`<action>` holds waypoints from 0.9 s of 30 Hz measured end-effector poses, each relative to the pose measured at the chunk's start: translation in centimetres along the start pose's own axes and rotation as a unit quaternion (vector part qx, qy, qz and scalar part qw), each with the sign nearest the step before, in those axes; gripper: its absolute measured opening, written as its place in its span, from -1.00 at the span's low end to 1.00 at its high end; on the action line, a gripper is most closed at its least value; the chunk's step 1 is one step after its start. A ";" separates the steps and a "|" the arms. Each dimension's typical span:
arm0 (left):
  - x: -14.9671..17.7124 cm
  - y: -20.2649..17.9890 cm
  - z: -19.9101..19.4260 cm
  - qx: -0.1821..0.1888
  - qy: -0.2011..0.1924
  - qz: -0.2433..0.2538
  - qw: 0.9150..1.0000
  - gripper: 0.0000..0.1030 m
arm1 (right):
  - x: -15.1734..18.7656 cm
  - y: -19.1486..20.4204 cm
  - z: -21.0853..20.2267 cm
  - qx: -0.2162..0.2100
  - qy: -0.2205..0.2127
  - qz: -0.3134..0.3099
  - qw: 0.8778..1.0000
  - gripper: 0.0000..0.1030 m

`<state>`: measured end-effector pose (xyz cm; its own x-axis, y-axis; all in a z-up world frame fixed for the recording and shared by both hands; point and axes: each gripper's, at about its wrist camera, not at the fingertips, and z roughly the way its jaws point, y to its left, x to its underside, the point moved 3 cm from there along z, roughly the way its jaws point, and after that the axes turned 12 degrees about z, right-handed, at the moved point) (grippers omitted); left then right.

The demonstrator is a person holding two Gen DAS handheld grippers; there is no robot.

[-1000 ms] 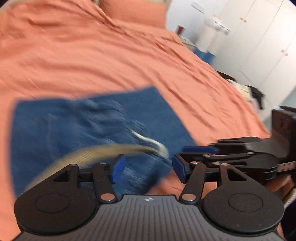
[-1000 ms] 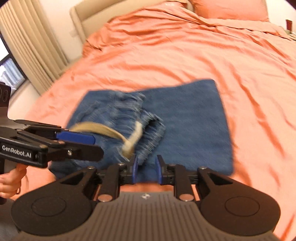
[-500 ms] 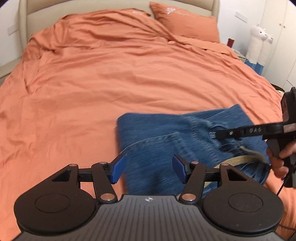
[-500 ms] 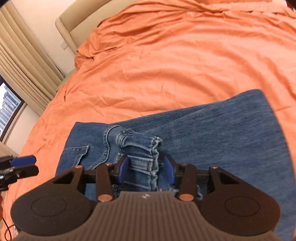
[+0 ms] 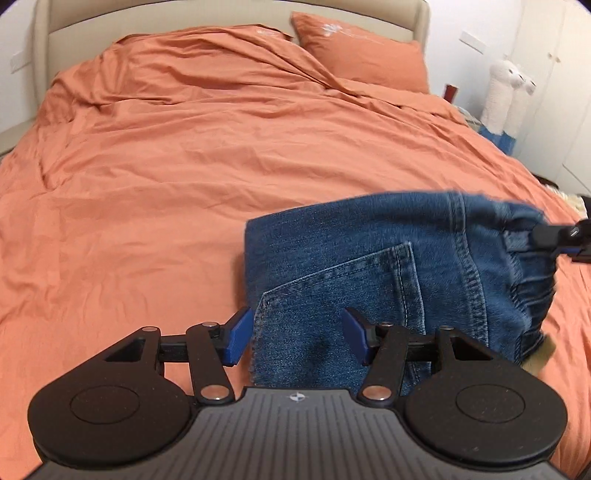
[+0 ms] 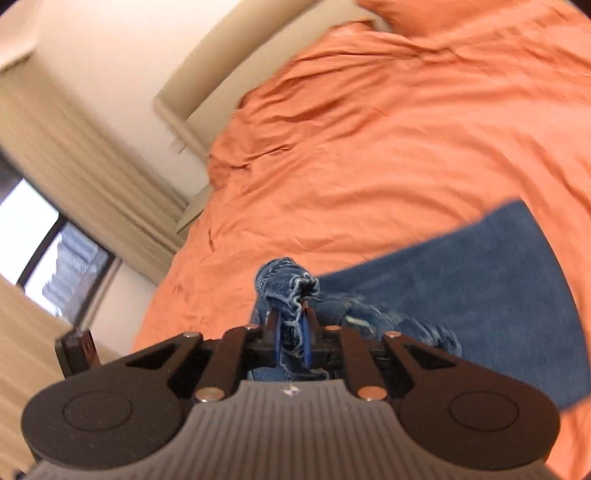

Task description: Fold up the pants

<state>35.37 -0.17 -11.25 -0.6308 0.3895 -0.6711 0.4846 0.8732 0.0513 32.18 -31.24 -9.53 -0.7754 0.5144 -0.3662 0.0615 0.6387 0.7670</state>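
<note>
A: Left wrist view — the left hand-held gripper (image 5: 298,334) stands spread and is narrowing, with the near edge of the pants (image 5: 369,280) between its blue pads; no pad visibly presses the denim. The pants lie folded on the orange bed (image 5: 184,184), back pocket (image 5: 340,295) up, well to the right of the bed's middle.

B: The right wrist view adds the grip. The right hand-held gripper (image 6: 291,332) has its jaws nearly pressed together and closing, pinching a bunched, frayed bit of the pants (image 6: 480,280) that sticks up past the pads. The rest of the denim spreads flat to the right.

A: From the left view only the tip of the right hand-held gripper (image 5: 561,236) shows, at the picture's right edge, against the gathered waistband — blurred there.

B: Only the left view shows the pillow (image 5: 362,55), the headboard (image 5: 229,18) and two white plush toys (image 5: 506,96) beside the bed. Only the right view shows the curtain (image 6: 74,147) and the window (image 6: 66,266). That view is tilted and smeared.

A: A tan strip (image 5: 539,356) pokes out under the waistband; what it is cannot be told.
</note>
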 end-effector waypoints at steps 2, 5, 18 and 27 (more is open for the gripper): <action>-0.1 -0.7 0.6 -0.003 0.007 0.013 1.000 0.27 | 0.4 -2.2 0.7 0.038 0.003 0.018 0.999 -0.87; -0.1 -1.1 1.8 -0.009 0.019 0.025 0.999 0.27 | 0.9 -6.4 2.8 0.078 0.015 0.069 0.994 -0.87; 0.7 0.6 3.8 -0.011 0.034 0.004 0.999 0.27 | 0.5 -11.3 7.3 0.032 0.043 0.124 0.991 -0.51; 0.4 3.1 1.4 -0.026 0.009 -0.050 0.998 0.19 | -1.2 -3.5 5.1 0.027 0.025 0.023 0.999 -0.75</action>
<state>37.49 2.27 -12.41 -0.6852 0.3049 -0.6615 0.3871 0.9217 0.0238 36.09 -31.15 -14.51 -0.8011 0.5162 -0.3030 0.1309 0.6450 0.7529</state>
